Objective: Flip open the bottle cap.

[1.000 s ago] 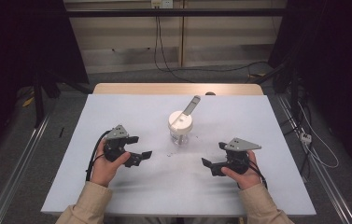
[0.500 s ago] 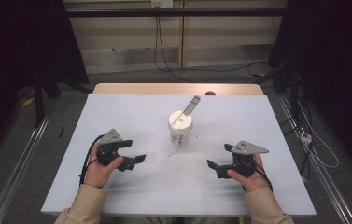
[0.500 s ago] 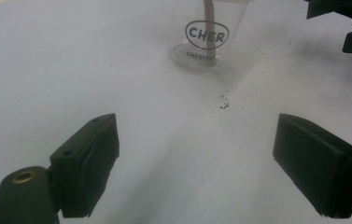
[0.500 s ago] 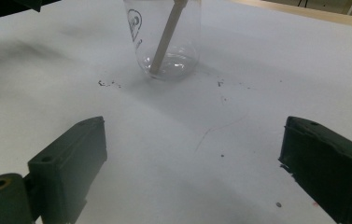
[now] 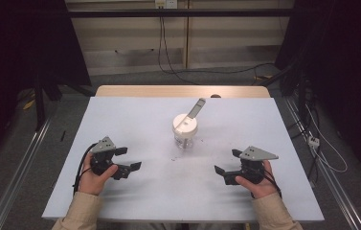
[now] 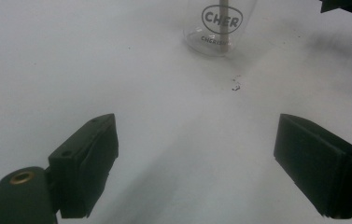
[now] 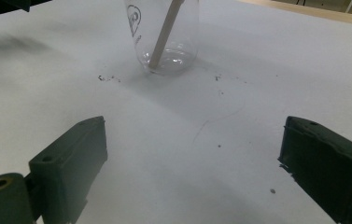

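A clear glass jar (image 5: 185, 135) with a white top stands at the middle of the table, and a flat stick (image 5: 196, 108) leans out of it toward the far right. In the left gripper view the jar (image 6: 201, 35) carries a "CHER" print. In the right gripper view the stick (image 7: 166, 35) reaches the base of the jar (image 7: 183, 32). My left gripper (image 5: 128, 158) (image 6: 201, 154) is open and empty, near-left of the jar. My right gripper (image 5: 227, 162) (image 7: 192, 158) is open and empty, near-right of it.
The white table (image 5: 135, 120) has small dark specks (image 5: 174, 157) in front of the jar. Its near edge runs just behind both hands. A wooden strip (image 5: 178, 91) borders the far edge. Cables (image 5: 312, 139) lie on the floor to the right.
Both hands have drawn back a little toward the near edge, the left one also drifting left and the right one right. Both grippers stay open. The jar has not moved.
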The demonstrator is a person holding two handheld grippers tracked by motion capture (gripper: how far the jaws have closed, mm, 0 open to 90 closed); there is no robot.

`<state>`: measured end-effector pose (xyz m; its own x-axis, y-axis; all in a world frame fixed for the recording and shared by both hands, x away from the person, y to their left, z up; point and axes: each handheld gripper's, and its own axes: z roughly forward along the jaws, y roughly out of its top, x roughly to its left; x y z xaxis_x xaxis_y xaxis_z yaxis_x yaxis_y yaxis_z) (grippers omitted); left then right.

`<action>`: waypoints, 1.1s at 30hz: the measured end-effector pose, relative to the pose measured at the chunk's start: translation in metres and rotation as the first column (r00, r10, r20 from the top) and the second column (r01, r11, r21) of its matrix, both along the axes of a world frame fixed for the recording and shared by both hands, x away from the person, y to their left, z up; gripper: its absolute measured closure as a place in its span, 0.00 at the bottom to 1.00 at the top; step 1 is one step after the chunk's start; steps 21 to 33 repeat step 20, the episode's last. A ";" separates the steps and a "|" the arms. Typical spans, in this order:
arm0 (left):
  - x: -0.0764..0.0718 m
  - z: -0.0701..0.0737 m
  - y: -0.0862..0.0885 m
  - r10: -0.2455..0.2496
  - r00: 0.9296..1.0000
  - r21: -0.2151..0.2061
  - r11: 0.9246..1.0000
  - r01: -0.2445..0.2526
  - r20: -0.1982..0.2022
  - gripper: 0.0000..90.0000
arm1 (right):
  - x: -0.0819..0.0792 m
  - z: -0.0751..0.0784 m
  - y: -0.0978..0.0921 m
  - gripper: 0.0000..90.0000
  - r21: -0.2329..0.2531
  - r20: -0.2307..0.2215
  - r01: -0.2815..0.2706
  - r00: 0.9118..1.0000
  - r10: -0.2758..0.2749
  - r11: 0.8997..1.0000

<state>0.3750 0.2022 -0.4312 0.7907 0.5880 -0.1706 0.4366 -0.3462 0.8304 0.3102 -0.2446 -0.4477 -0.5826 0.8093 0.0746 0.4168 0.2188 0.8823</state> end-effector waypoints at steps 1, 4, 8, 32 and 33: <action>-0.001 0.000 0.001 0.000 1.000 0.003 1.000 0.000 0.003 0.15 | -0.001 0.000 0.000 0.08 0.000 0.001 0.000 1.000 0.000 1.000; -0.003 -0.002 0.004 0.005 1.000 0.005 1.000 -0.005 -0.001 0.15 | -0.004 0.000 -0.002 0.08 -0.003 0.000 -0.004 1.000 0.004 1.000; -0.008 -0.004 0.010 0.013 1.000 0.008 1.000 -0.013 0.004 0.15 | -0.008 0.000 -0.005 0.08 -0.009 0.004 0.001 1.000 -0.001 1.000; -0.014 -0.009 0.024 0.052 0.999 -0.012 0.999 -0.052 0.000 0.14 | -0.011 -0.004 -0.016 0.08 -0.017 -0.010 0.018 1.000 -0.018 1.000; -0.014 -0.009 0.024 0.052 0.999 -0.012 0.999 -0.052 0.000 0.14 | -0.011 -0.004 -0.016 0.08 -0.017 -0.010 0.018 1.000 -0.018 1.000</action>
